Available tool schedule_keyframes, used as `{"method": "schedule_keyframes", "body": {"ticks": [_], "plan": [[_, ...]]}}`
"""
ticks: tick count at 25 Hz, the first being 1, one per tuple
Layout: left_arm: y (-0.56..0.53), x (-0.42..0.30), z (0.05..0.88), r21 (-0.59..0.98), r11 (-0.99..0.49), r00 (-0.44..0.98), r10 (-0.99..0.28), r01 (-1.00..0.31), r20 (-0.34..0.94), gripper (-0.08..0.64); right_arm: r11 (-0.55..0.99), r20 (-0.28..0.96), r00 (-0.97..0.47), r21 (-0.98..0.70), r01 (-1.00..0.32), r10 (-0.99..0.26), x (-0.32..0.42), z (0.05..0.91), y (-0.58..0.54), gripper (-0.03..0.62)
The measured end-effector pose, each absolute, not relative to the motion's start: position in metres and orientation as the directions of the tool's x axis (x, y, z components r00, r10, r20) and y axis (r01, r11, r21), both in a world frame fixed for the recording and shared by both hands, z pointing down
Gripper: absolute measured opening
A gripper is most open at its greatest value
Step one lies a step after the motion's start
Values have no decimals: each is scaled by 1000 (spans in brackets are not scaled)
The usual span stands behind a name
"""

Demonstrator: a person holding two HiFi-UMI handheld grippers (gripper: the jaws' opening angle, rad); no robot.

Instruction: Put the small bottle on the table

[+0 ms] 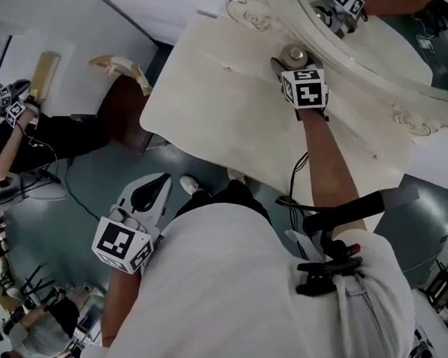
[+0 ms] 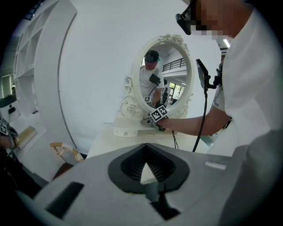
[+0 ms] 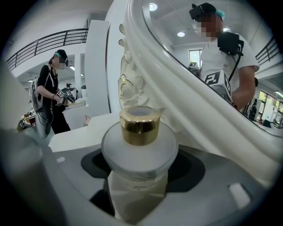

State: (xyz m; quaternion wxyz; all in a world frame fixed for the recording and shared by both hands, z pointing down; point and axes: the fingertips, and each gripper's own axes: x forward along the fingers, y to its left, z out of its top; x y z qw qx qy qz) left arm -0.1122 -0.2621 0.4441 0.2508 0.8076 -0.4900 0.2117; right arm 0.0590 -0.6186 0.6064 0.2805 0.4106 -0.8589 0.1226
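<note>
Beside the table's left edge, low by the person, the left hand-held gripper [image 1: 154,192] has its jaws closed together, empty. Over the smooth cream table [image 1: 215,103], against the carved white mirror frame [image 1: 374,67], the right hand-held gripper [image 1: 289,63] stands wide, clamping the small bottle [image 3: 139,145]: round frosted glass, shiny gold cap.

Table [image 1: 216,96] top lay open fr. near edge across to left corner; gripper could pass there. Far edge blocked by mirror frame [image 1: 389,72], carved base [image 1: 254,9] at far-left corner. Right gripper [image 1: 289,60] w/ small bottle [image 3: 139,145] sat close vs. frame, little room beyond. Left gripper [image 1: 161,183] hung off near edge, beside person's torso [image 1: 261,294].
</note>
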Motion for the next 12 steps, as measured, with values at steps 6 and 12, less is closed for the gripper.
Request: {"method": "schedule_keyframes", "body": {"ticks": [6,12], "plan": [[-268,-109,446,189,-399,429,-689,-897,584,3,639,590,-508,19,-769,-628,60,608,-620,337],[-268,-111,445,191,-395,428,-695,-899,578,3,638,599,-505,13,-770,-622,59,608,-619,339]]}}
